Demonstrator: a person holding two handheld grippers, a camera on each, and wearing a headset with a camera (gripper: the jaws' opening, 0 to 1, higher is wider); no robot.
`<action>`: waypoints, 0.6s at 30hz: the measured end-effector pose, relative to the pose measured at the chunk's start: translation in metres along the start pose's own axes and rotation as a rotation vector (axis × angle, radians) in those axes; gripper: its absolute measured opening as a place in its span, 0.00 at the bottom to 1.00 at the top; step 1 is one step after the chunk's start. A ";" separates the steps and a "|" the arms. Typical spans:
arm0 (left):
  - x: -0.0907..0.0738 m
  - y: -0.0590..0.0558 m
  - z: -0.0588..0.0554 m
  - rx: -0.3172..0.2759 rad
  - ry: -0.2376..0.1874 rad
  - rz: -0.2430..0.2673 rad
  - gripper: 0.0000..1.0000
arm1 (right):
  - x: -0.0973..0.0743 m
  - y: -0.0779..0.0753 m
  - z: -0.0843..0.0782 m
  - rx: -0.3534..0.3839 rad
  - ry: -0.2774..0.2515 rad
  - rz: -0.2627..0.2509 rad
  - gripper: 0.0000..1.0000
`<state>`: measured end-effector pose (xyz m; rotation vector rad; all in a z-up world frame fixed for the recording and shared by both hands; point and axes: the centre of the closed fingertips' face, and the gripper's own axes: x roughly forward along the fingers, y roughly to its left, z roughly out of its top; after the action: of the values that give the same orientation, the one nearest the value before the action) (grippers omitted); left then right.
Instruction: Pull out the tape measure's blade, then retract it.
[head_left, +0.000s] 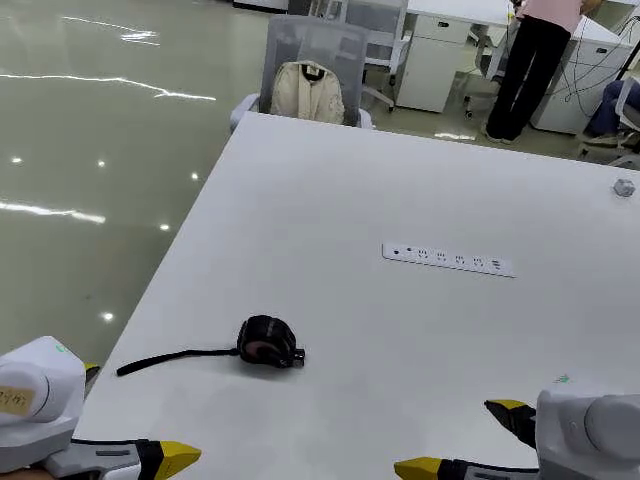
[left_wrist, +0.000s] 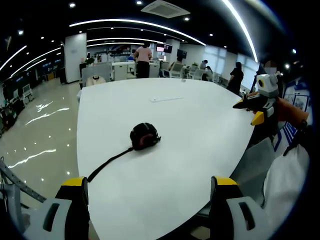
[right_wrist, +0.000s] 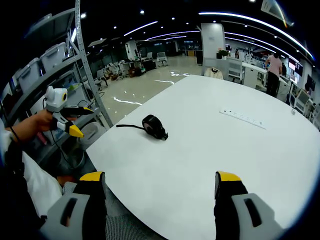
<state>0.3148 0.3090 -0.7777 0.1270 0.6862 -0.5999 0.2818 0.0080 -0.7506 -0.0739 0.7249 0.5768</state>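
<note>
Left claw (left_wrist: 150, 186) stands open, its yellow-tipped jaws spread wide with nothing between them, held off the near left corner of the white table (head_left: 300, 190); right claw (right_wrist: 160, 178) is likewise agape and grips nothing, held above the near edge further to the right, well apart from the other. Neither touches the tape measure (head_left: 268, 342); it lies on the table near the left edge and not far from the near edge, between the two claws and a little beyond them. Its case is black with a reddish face; a black wrist strap (head_left: 165, 361) runs from it along the surface toward the left edge. A white power strip (head_left: 448, 259) sits flat further in, toward the middle of the table; a small silvery round thing (head_left: 624, 187) lies near the far right. A grey chair (head_left: 318, 45) with a cream jacket (head_left: 308, 92) over its back stands at the far edge; beyond it a person (head_left: 535, 60) in dark trousers stands by white desks.
</note>
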 end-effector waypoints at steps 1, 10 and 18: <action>0.000 0.000 -0.001 0.001 0.002 0.000 0.99 | 0.000 0.000 0.000 0.000 -0.001 0.000 0.93; 0.002 0.000 -0.002 -0.001 0.003 0.001 0.99 | 0.002 -0.002 0.000 -0.003 0.003 0.000 0.92; 0.008 -0.001 -0.002 0.003 0.010 -0.004 0.99 | 0.005 -0.005 0.001 -0.002 0.004 0.004 0.91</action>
<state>0.3183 0.3046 -0.7842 0.1316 0.6950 -0.6046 0.2884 0.0062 -0.7537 -0.0755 0.7282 0.5814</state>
